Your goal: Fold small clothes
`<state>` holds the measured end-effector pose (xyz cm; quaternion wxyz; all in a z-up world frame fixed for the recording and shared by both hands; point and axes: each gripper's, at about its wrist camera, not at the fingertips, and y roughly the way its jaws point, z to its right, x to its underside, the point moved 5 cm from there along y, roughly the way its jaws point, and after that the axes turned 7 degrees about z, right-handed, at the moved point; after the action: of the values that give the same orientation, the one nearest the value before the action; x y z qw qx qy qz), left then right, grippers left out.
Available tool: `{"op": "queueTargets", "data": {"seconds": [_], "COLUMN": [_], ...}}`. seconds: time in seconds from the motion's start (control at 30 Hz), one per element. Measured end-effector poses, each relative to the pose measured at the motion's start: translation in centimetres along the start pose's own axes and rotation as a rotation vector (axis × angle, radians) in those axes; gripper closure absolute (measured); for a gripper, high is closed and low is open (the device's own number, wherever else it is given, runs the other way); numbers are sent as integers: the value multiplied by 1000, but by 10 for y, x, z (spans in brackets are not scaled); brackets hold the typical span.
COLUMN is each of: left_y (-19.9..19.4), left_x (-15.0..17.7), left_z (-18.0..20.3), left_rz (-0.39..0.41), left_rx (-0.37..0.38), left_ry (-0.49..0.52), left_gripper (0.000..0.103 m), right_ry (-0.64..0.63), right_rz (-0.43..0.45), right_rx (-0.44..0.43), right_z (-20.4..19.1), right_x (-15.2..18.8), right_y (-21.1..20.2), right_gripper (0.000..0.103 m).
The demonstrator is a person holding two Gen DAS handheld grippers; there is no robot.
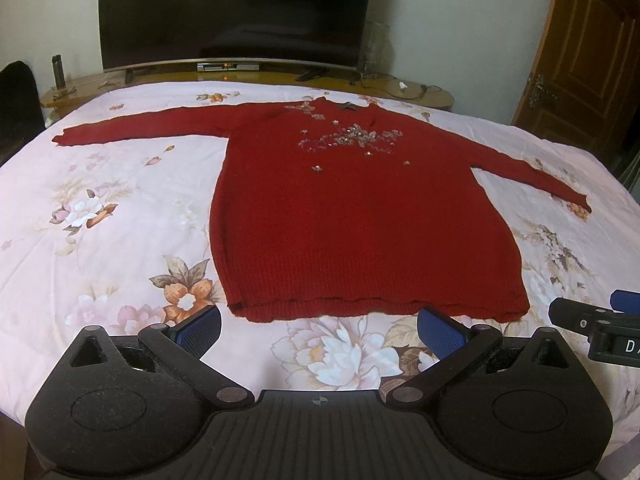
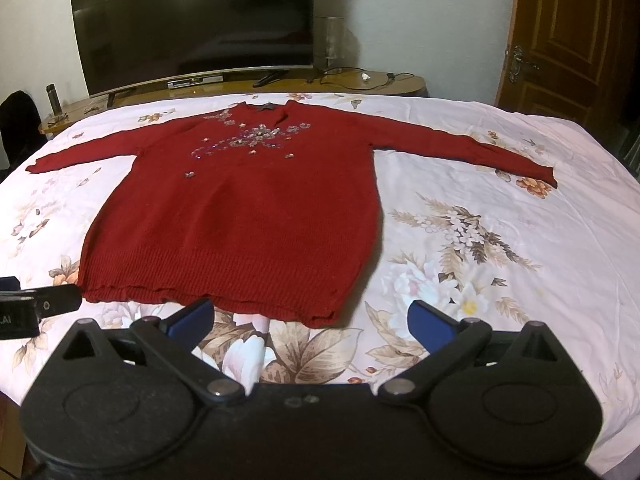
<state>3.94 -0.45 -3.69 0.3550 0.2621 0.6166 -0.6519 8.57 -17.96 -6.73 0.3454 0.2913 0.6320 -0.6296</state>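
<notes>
Your left gripper (image 1: 318,330) and right gripper (image 2: 310,322) are both wide, empty, near the red sweater (image 1: 360,216) hem on the floral bedsheet (image 1: 100,216); television (image 1: 236,12) behind.

Home bedroom: floral-sheeted bed (image 1: 120,208), television (image 1: 236,12), wooden door (image 1: 580,52).

**Bedroom backdrop**

A bed (image 1: 100,208) under a pink floral sheet is filling the foreground. Behind it, a dark television (image 1: 236,12) is standing on a low wooden cabinet (image 1: 420,94) against a pale wall (image 1: 452,20). A brown wooden door (image 1: 584,60) is sitting at right.
</notes>
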Motion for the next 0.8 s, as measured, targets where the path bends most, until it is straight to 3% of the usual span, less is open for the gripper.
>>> {"op": "queueTargets", "data": {"seconds": [0.8], "left_y": [0], "left_x": [1], "left_z": [-1], "left_rz": [-6], "left_rx": [0], "left_ry": [1], "left_gripper": [0], "right_ry": [-5], "right_rz": [3], "right_rx": [2], "right_z": [-5], "right_x": [0], "right_y": [0], "right_gripper": [1]}}
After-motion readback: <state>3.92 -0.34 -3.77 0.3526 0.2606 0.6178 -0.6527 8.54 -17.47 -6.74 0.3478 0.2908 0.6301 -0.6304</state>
